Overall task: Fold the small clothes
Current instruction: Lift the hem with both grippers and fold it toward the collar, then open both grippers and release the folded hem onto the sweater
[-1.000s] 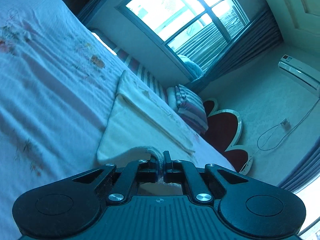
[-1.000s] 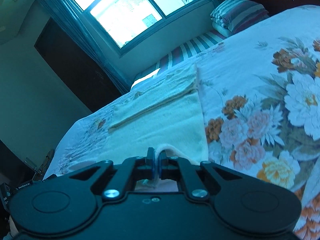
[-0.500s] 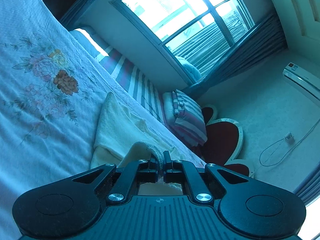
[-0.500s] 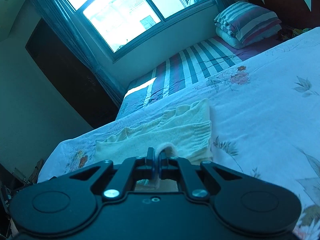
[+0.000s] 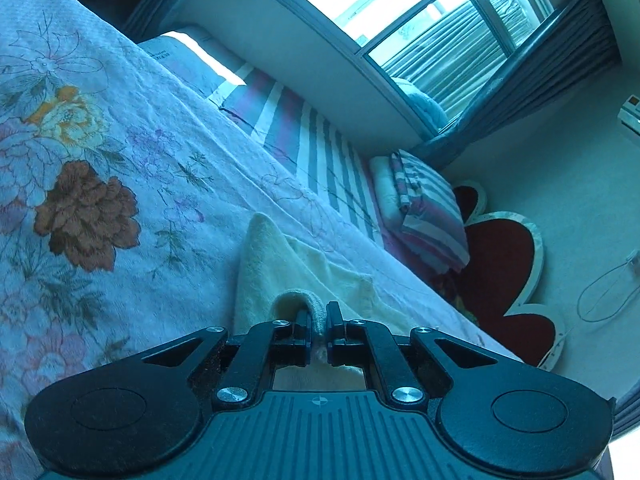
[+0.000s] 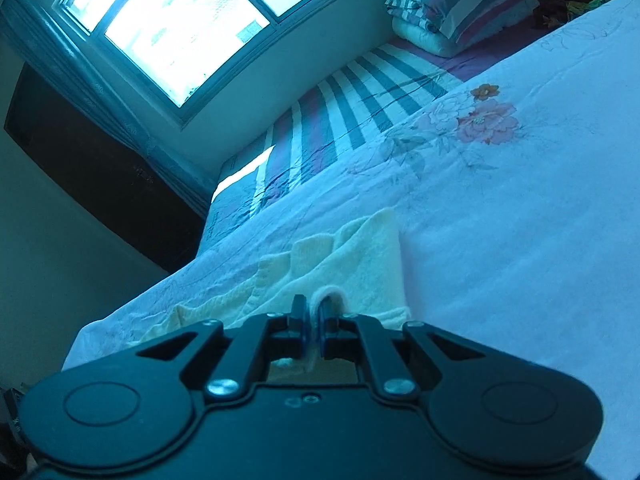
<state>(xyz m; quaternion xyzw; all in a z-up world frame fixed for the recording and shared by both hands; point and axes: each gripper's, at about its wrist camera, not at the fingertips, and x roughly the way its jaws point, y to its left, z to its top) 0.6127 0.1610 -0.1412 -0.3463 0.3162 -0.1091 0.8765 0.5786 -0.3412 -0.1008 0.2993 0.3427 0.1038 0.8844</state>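
A small cream knitted garment (image 5: 280, 268) lies on the floral bedspread (image 5: 100, 200), partly folded over itself. My left gripper (image 5: 318, 320) is shut on a pinched edge of it, with a loop of cloth standing up between the fingers. In the right wrist view the same garment (image 6: 360, 252) lies ahead on the bedspread (image 6: 520, 220). My right gripper (image 6: 316, 316) is shut on another edge of it. The part of the garment beneath both grippers is hidden.
A striped sheet (image 6: 340, 120) runs along the far side of the bed under a bright window (image 6: 168, 20). A striped pillow (image 5: 428, 216) and a red headboard (image 5: 504, 276) are at the bed's end. A dark cabinet (image 6: 92, 168) stands by the wall.
Both grippers have carried the held edge forward over the garment toward its far end. Much less cream cloth shows ahead of the fingers now. Both stay shut.
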